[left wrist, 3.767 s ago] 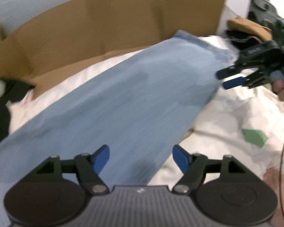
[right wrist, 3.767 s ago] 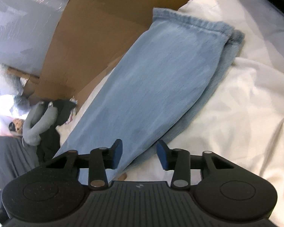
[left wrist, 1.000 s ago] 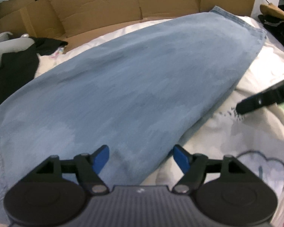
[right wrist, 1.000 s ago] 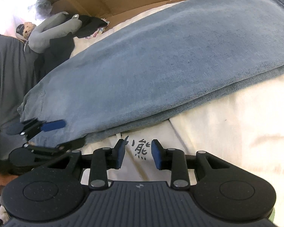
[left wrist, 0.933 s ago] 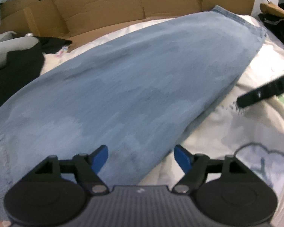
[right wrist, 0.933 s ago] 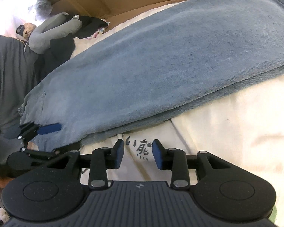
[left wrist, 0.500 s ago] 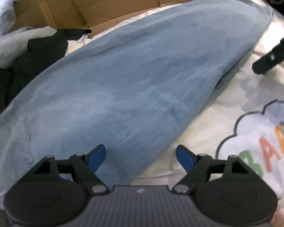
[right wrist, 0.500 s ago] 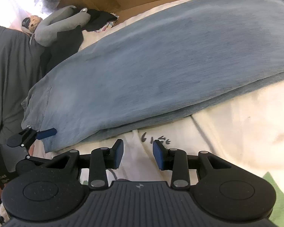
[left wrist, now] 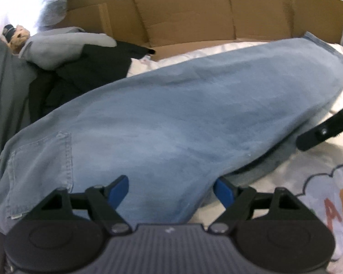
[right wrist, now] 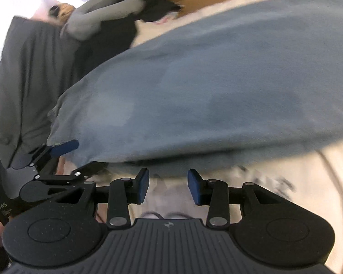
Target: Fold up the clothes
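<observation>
A pair of light blue jeans (left wrist: 183, 118) lies folded lengthwise on a white printed sheet (left wrist: 320, 182), waist and back pocket (left wrist: 41, 159) at the left, hems at the far right. My left gripper (left wrist: 171, 189) is open, its fingers astride the near edge of the jeans by the seat. My right gripper (right wrist: 168, 186) is open over the sheet, just short of the jeans (right wrist: 217, 86). The left gripper also shows in the right wrist view (right wrist: 64, 162), open at the waist corner. One finger of the right gripper shows in the left wrist view (left wrist: 317, 134).
Flattened brown cardboard (left wrist: 205, 16) stands behind the jeans. Black (left wrist: 91, 68) and grey clothes (left wrist: 64, 45) and a small plush toy (left wrist: 16, 36) lie at the far left. A dark grey fabric (right wrist: 22, 73) lies at the left.
Both grippers have slid left along the jeans toward the waist end. The left gripper now straddles the near edge by the seat. The right gripper's fingers have opened wider.
</observation>
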Action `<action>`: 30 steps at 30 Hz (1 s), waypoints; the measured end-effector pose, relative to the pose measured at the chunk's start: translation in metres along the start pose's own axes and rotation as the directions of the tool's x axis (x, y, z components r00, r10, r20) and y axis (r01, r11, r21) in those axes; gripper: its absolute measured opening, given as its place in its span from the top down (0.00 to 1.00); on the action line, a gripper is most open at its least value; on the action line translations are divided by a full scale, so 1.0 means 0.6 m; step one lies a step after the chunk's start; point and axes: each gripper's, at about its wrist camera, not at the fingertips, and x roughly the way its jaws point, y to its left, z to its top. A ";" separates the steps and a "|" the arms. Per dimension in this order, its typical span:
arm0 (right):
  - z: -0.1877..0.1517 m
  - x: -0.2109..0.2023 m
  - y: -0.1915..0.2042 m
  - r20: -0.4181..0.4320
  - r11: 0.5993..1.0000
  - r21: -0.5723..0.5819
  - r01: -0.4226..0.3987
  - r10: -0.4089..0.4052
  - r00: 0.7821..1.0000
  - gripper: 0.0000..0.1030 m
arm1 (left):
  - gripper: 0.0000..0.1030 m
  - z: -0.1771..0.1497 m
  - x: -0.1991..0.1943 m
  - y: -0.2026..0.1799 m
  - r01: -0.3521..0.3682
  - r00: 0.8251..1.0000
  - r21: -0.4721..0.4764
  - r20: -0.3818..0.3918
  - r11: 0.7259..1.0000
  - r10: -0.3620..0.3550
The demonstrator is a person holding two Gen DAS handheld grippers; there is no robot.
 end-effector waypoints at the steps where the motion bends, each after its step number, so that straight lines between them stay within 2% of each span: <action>1: 0.006 0.009 0.010 -0.002 1.000 -0.027 0.003 -0.003 1.000 0.61 | 0.19 0.001 0.001 0.000 -0.003 1.000 -0.002 0.004 1.000 0.003; 6: 0.027 0.055 0.046 -0.004 0.993 -0.117 0.030 -0.031 1.000 0.61 | 0.19 0.005 0.001 0.006 -0.023 0.999 -0.021 0.027 1.000 0.023; 9: 0.029 0.081 0.061 0.008 0.985 -0.154 0.077 -0.076 0.997 0.62 | 0.19 0.005 0.001 0.009 -0.034 0.999 -0.039 0.028 0.999 0.035; 14: 0.000 0.112 0.087 -0.028 0.971 -0.227 0.069 -0.077 0.997 0.62 | 0.19 -0.004 0.004 0.012 -0.045 0.999 -0.042 0.011 0.998 0.045; 17: -0.016 0.118 0.103 -0.022 0.951 -0.297 0.089 -0.099 0.995 0.62 | 0.18 -0.017 0.006 0.012 -0.063 0.998 -0.036 -0.010 0.997 0.062; 27: -0.016 0.118 0.107 -0.037 0.962 -0.264 0.066 -0.078 0.996 0.63 | 0.16 -0.083 0.006 0.021 -0.172 0.981 -0.098 -0.112 0.980 0.161; 29: -0.013 0.120 0.108 -0.044 0.971 -0.238 0.038 -0.050 0.998 0.67 | 0.16 -0.092 0.012 0.031 -0.183 0.976 -0.151 -0.148 0.971 0.161; 30: -0.012 0.120 0.110 -0.049 0.971 -0.239 0.027 -0.040 0.998 0.74 | 0.16 -0.094 0.014 0.038 -0.175 0.976 -0.184 -0.159 0.967 0.146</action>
